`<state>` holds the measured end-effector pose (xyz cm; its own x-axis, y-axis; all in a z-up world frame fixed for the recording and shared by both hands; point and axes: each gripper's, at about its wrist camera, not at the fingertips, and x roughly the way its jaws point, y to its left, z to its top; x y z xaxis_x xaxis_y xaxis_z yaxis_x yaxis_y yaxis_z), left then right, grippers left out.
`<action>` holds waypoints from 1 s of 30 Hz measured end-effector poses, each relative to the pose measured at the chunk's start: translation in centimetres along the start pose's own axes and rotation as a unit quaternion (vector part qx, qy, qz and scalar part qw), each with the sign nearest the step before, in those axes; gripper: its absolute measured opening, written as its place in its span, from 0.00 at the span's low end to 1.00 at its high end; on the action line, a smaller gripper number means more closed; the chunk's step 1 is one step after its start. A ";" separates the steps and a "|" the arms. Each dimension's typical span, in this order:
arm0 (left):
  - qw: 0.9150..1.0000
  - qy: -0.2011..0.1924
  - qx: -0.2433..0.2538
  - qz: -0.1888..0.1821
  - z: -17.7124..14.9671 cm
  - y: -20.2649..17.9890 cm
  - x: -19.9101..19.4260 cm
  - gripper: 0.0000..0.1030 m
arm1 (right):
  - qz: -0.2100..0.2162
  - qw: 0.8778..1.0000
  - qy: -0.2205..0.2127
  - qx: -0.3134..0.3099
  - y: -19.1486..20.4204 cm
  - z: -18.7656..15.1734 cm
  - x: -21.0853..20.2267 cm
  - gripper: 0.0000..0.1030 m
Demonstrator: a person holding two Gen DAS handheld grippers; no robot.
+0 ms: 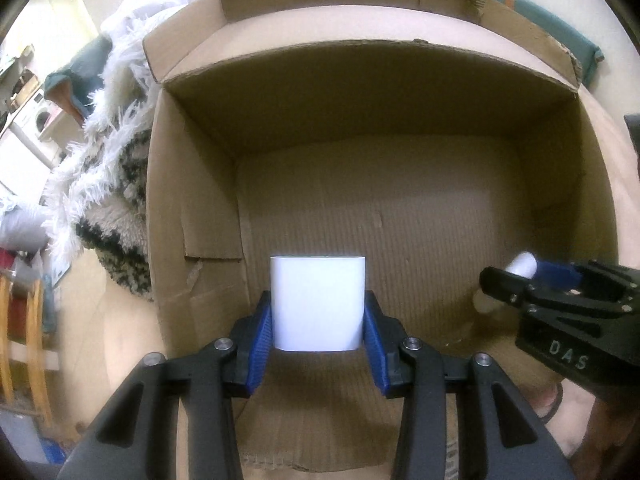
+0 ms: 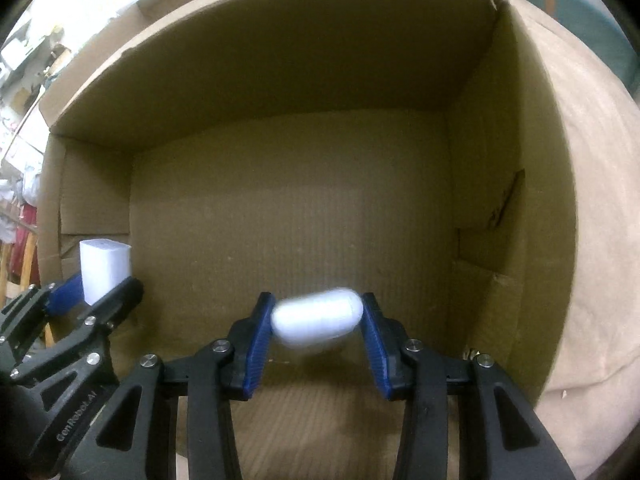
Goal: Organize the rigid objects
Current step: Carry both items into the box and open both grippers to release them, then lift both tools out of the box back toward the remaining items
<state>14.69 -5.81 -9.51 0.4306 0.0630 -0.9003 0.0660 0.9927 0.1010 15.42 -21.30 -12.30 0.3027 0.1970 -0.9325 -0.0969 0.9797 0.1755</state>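
Cardboard box (image 1: pixel 192 184) is bare inside, so nothing is placed yet: the left gripper (image 1: pixel 318 316) clamps a white block (image 1: pixel 318 304) and the right gripper (image 2: pixel 318 318) a white capsule (image 2: pixel 318 316), both low inside it, awaiting release.

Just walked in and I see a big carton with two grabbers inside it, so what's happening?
A person is loading white items into a cardboard box with two handheld grippers. The left gripper is shut on a white block; the right gripper is shut on a rounded white capsule-shaped piece. Both point down into the box above its bare floor; neither item is released yet.
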 end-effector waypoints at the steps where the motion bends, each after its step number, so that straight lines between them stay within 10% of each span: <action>1: 1.000 0.000 0.000 0.000 0.0 0.1 -0.1 0.37 | 0.000 1.000 -0.001 -0.001 0.0 0.0 0.0 0.44; 16: 1.000 -0.003 0.010 0.004 -0.2 -0.7 -0.4 0.43 | 0.008 1.000 -0.014 0.000 0.2 0.4 -0.6 0.45; 20: 1.000 -0.010 0.007 0.004 -0.1 -0.8 -0.8 0.59 | 0.013 1.000 -0.021 0.009 -0.2 0.7 -1.2 0.61; 30: 1.000 -0.030 -0.002 0.001 -0.3 -0.7 -2.5 0.59 | 0.049 0.997 -0.062 0.002 0.0 1.2 -3.4 0.91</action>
<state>13.32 -6.66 -7.42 0.4843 0.0585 -0.8729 0.0609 0.9931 0.1003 15.58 -21.87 -8.77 0.4067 0.2946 -0.8647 -0.1277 0.9556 0.2655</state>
